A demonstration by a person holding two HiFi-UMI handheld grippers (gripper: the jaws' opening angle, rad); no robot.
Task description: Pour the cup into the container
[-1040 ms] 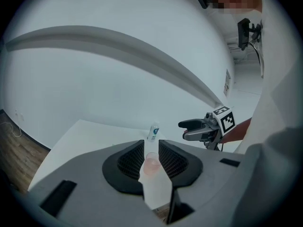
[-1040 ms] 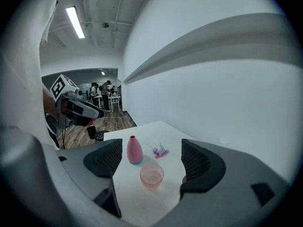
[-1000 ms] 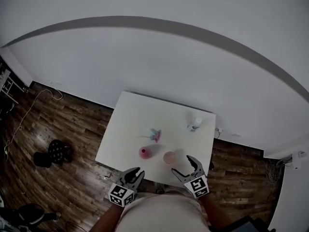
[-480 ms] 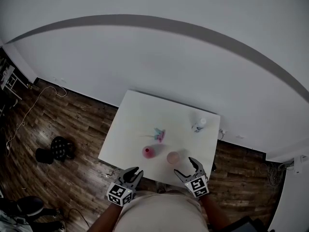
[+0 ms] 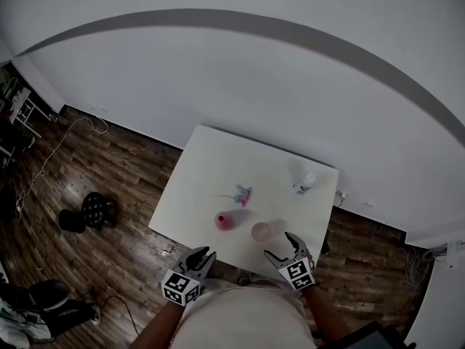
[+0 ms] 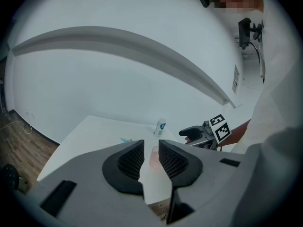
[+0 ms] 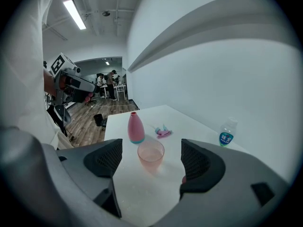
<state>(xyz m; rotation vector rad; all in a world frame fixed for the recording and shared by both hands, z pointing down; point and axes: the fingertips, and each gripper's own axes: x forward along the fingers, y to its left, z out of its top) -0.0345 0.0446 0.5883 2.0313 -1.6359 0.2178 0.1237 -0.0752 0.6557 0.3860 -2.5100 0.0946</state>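
While it stands upright near the front edge of the white square table (image 5: 207, 167), one translucent pink plastic cup (image 7: 151, 156) sits just ahead of the right gripper (image 5: 285, 247), in line with its wide-apart jaws, untouched. One pink bottle-shaped container (image 7: 136, 127) stands near it, one small pink-teal item (image 7: 163, 132) further back, one clear blue-labelled water bottle (image 7: 227, 135) well apart at the far right. Bare tabletop runs along left and back. One left gripper (image 5: 198, 257) is off the front edge, jaws a narrow slit apart, holding nothing

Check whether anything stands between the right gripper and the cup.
Nothing visible does. The cup stands on the table straight ahead of the open right gripper; the vase stands beyond it, to the left.
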